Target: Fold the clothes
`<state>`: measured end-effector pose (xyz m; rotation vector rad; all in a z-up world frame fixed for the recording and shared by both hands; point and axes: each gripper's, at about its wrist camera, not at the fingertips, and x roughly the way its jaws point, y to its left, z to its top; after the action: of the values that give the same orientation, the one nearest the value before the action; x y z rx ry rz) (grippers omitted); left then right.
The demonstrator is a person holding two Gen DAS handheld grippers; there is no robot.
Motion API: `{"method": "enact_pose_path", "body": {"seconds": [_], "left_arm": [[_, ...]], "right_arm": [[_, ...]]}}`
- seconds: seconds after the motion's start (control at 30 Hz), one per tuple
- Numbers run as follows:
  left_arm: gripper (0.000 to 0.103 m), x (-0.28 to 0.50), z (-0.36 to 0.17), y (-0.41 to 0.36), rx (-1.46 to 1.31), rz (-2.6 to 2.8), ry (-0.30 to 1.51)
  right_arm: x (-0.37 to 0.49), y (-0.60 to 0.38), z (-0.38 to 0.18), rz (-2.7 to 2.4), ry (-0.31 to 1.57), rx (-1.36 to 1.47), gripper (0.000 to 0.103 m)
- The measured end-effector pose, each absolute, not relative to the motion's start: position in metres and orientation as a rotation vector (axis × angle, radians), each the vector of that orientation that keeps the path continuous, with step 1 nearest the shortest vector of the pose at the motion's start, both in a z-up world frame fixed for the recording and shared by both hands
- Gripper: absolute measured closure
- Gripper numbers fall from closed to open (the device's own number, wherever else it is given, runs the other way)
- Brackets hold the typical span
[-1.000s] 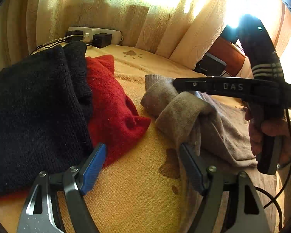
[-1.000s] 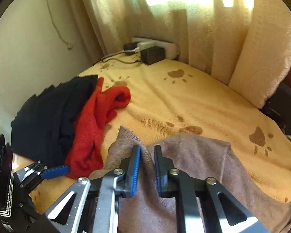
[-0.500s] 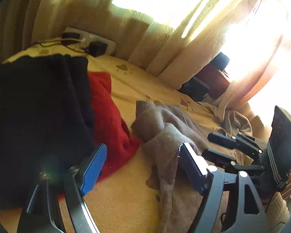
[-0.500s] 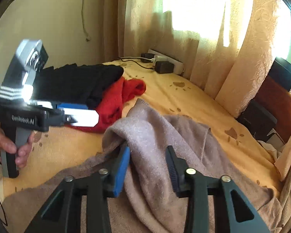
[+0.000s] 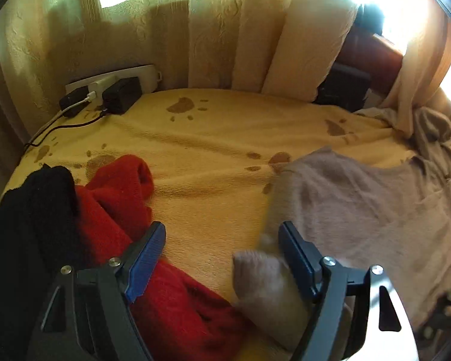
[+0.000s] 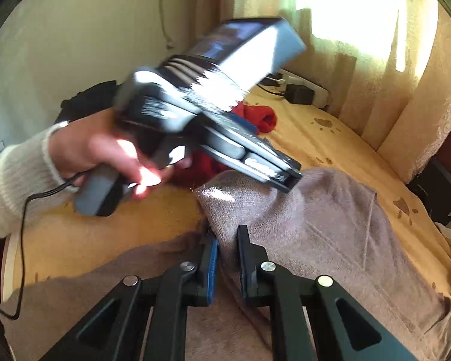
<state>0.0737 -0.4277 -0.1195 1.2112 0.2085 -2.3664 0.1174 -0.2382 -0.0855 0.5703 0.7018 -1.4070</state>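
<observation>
The right hand-held gripper (image 6: 227,258), at the bottom centre of the right wrist view, pinches a raised fold of the taupe sweater (image 6: 330,234) between its nearly closed fingers. The sweater spreads from there toward the lower right of that frame over the yellow paw-print blanket (image 6: 330,147). The left hand-held gripper (image 5: 222,258) stands with its fingers spread wide at the bottom of the left wrist view; a blurred cuff of the same sweater (image 5: 360,204) lies between them, close to the right-hand finger (image 5: 297,258), and nothing is clamped. In the right wrist view this left gripper (image 6: 288,177) appears blurred across the middle of the frame, held by the person's left hand (image 6: 102,153), its tips at the sweater's upper edge. At the lower left of the left wrist view a red knit garment (image 5: 120,210) lies beside a black knit garment (image 5: 30,225), the two touching. At the upper left, against the curtain (image 5: 210,45), sits a white power strip (image 5: 111,81) with black adapters (image 5: 121,94) plugged in.
</observation>
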Motion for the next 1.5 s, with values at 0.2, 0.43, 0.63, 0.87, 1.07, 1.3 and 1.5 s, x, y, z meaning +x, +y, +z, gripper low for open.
{"method": "enact_pose_path", "body": {"seconds": [0.2,0.43,0.63,0.87,1.07,1.3,1.5], "left_arm": [[0.022,0.076,-0.126,-0.425,1.195,-2.345,0.099],[0.022,0.093,-0.101,-0.402,1.134,-2.423,0.121],[0.02,0.072,-0.115,-0.357,1.253,-2.503,-0.021],[0.007,0.056,-0.127,-0.343,1.314,-2.551,-0.039],[0.004,0.06,-0.126,-0.372,1.273,-2.526,0.109],[0.004,0.109,-0.088,-0.331,1.177,-2.643,0.021],[0.0,0.1,-0.124,-0.335,1.27,-2.554,0.001]], "right_arm": [[0.111,-0.23,-0.102,-1.368,0.653,0.65,0.087],[0.045,-0.149,-0.072,-1.683,0.528,0.719,0.087],[-0.051,-0.093,-0.097,-2.044,0.555,0.959,0.087],[-0.085,-0.043,-0.111,-2.21,0.553,0.968,0.075],[-0.088,-0.041,-0.111,-2.211,0.492,0.982,0.07],[-0.06,-0.022,-0.086,-2.215,0.307,0.951,0.035],[-0.052,-0.024,-0.105,-2.168,0.428,1.055,0.03]]}}
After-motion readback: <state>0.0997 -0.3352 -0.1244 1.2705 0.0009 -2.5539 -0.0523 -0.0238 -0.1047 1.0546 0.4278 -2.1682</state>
